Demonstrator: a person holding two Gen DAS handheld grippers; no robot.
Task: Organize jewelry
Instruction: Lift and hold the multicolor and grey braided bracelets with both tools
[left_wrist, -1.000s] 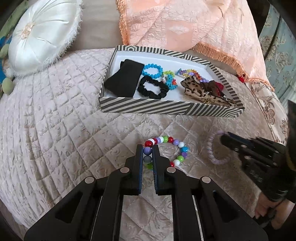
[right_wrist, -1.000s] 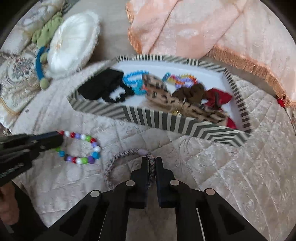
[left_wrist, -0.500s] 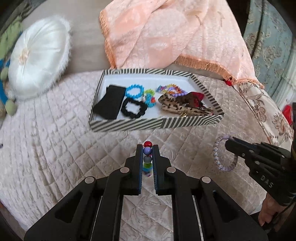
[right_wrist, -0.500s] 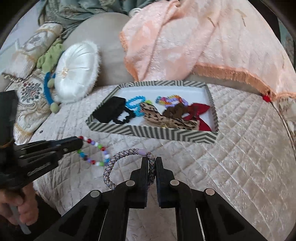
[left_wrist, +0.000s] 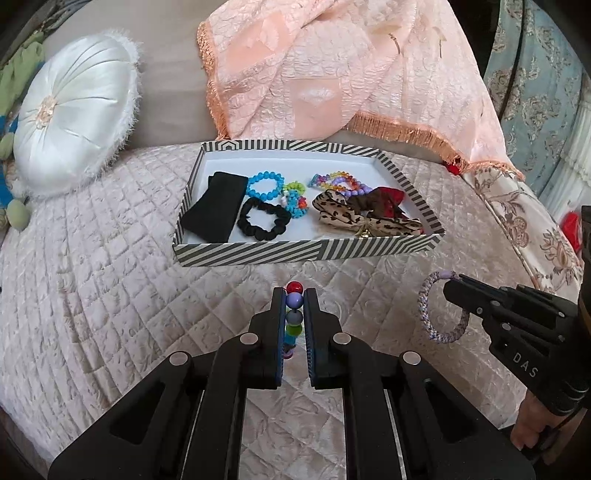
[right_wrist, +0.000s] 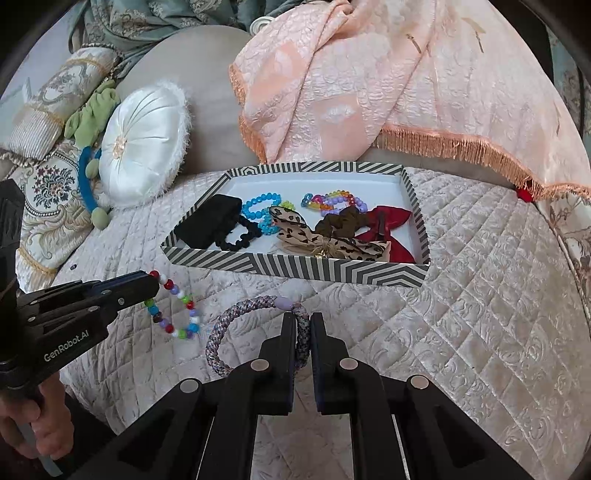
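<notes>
Nearest the left wrist camera, the left gripper (left_wrist: 294, 295) has its jaws pinching the beaded bracelet (right_wrist: 176, 308), which shows edge-on between them as a stack of red, lilac, grey and green beads. A second ago that bracelet lay flat on the quilted bed (left_wrist: 92, 280) as an open ring; now it hangs clear of the quilt, so the pick has succeeded. At about three o'clock in the same view, the right gripper (right_wrist: 303, 321) holds its jaws pressed on the braided lilac bracelet (right_wrist: 255, 332), which dangles as a loop off the tips instead of resting on the quilt as it did a second earlier. In the right wrist view the loop swings out toward nine o'clock of the jaws, and the left gripper with its beads sits further out at nine o'clock, well apart from it.

Both hands have risen together, and the last half second shows hardly any further shift, so I judge the lift finished and the carry about to start.

Farther off, at twelve o'clock, the striped tray (left_wrist: 306, 254) sits on the bed, already holding a black band (left_wrist: 218, 206), a black scrunchie (left_wrist: 264, 219), a blue bead bracelet (left_wrist: 264, 184), a rainbow bracelet (left_wrist: 338, 182), a leopard bow (left_wrist: 354, 219) and a red bow (right_wrist: 391, 230). Free white floor remains near its far edge, a likely spot for both bracelets.

Beyond the tray lie a white round cushion (left_wrist: 74, 110) at ten o'clock and a peach fringed throw (left_wrist: 332, 74).
</notes>
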